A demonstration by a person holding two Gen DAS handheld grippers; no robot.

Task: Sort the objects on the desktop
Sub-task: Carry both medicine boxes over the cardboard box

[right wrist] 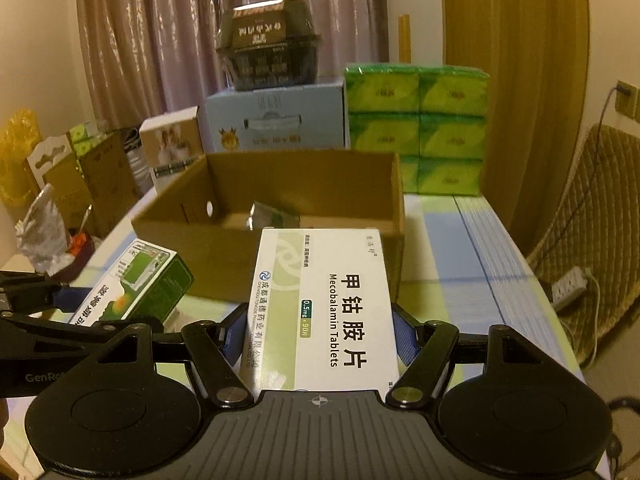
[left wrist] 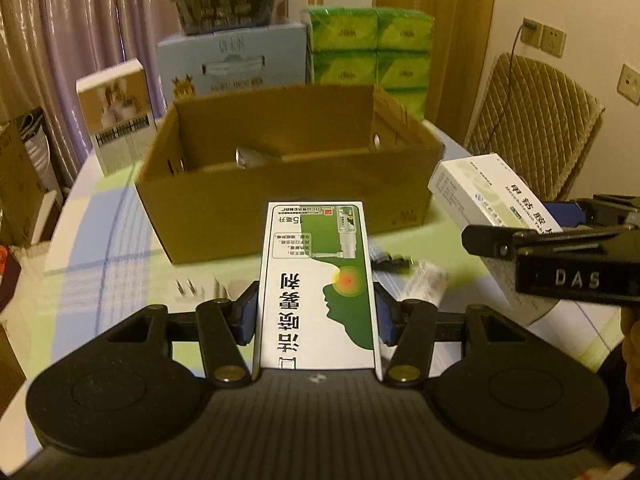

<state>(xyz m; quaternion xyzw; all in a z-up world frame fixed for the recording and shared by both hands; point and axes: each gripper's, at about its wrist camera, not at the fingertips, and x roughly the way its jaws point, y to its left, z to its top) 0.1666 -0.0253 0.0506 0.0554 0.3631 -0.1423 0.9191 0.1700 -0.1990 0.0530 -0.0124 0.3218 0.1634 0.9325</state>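
Observation:
My left gripper [left wrist: 316, 316] is shut on a green-and-white spray box [left wrist: 316, 280], held above the table in front of an open cardboard box [left wrist: 280, 204]. My right gripper [right wrist: 320, 336] is shut on a white Mecobalamin tablet box [right wrist: 324, 304], also held in front of the cardboard box [right wrist: 224, 252]. Each view shows the other gripper's load: the tablet box [left wrist: 484, 196] at right, the spray box [right wrist: 136, 288] at left. A small silvery packet [right wrist: 272, 216] lies inside the cardboard box.
Behind the cardboard box stand a white-brown carton [left wrist: 116, 116], a light blue box [left wrist: 236, 60] with a dark container [right wrist: 268, 48] on top, and green tissue packs [right wrist: 416, 128]. A white plug [left wrist: 200, 288] and a cable [left wrist: 392, 260] lie on the tablecloth. A padded chair [left wrist: 532, 128] stands at right.

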